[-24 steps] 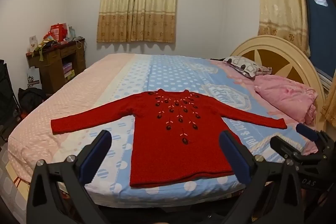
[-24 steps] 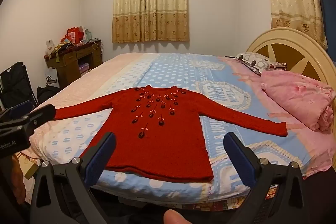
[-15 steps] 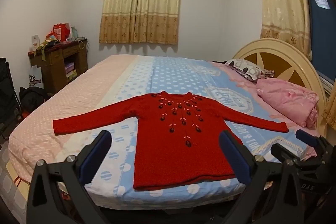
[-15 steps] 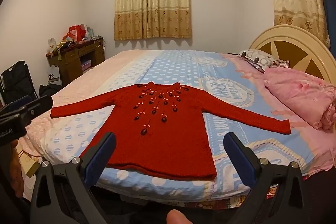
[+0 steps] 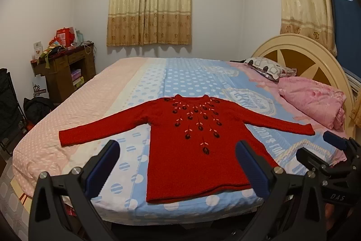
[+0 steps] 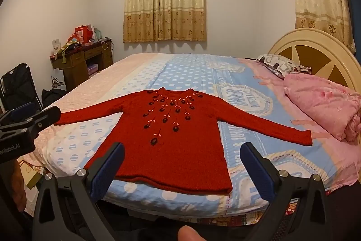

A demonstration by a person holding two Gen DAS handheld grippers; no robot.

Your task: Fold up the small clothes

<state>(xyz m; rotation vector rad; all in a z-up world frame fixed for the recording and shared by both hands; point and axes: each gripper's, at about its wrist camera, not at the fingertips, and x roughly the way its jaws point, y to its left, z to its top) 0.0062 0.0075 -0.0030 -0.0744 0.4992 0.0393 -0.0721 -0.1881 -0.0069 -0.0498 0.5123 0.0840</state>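
Note:
A small red knit sweater (image 5: pixel 191 150) with dark flower embroidery lies flat and face up on the bed, both sleeves spread out; it also shows in the right wrist view (image 6: pixel 173 139). Its hem is near the bed's front edge. My left gripper (image 5: pixel 178 157) is open and empty, held above the bed's front edge before the hem. My right gripper (image 6: pixel 181 162) is open and empty, likewise short of the hem. Each gripper shows at the edge of the other's view.
The bed (image 5: pixel 191 78) has a blue, white and pink dotted sheet. A folded pink blanket (image 5: pixel 315 101) and a patterned pillow (image 5: pixel 268 67) lie by the round headboard (image 5: pixel 300 53) at right. A wooden desk (image 5: pixel 63 71) with clutter stands at the left wall.
Both grippers have risen and tilted a little, so the sweater sits slightly lower and closer in both views. Nothing was grasped; the sweater has not moved.

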